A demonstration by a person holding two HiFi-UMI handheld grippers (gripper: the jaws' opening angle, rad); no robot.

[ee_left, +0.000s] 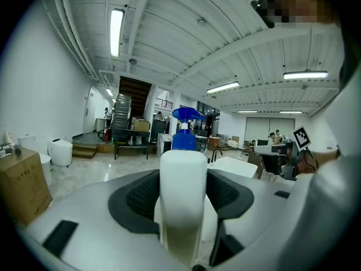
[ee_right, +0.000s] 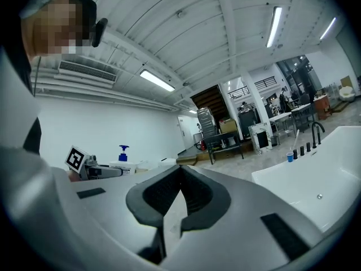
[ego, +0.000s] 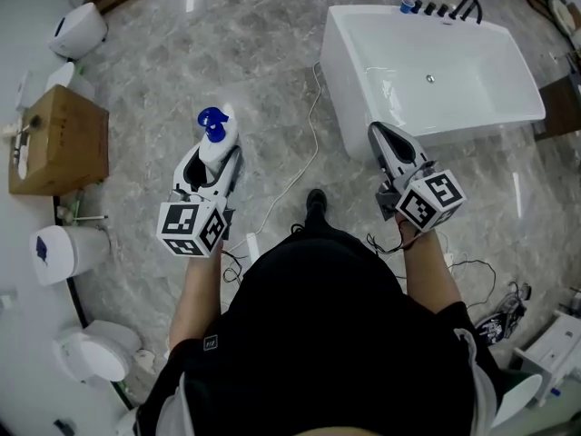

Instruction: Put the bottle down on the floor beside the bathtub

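A white bottle [ego: 221, 145] with a blue pump head [ego: 211, 123] is held upright above the marble floor, with my left gripper [ego: 216, 157] shut on its body. In the left gripper view the bottle [ee_left: 182, 176] fills the gap between the dark pads [ee_left: 135, 199]. The white bathtub [ego: 338, 71] stands to the right of the bottle, a stretch of floor apart. My right gripper [ego: 378, 133] is shut and holds nothing, hanging over the tub's near left corner. From the right gripper view its jaws [ee_right: 180, 174] meet at the tips, and the bottle [ee_right: 122, 154] shows at far left.
A white cable [ego: 307, 134] snakes over the floor between the bottle and the tub. A cardboard box [ego: 62, 140], a white bin [ego: 65, 249] and a toilet [ego: 94, 354] line the left wall. Black taps [ego: 449, 10] sit at the tub's far rim.
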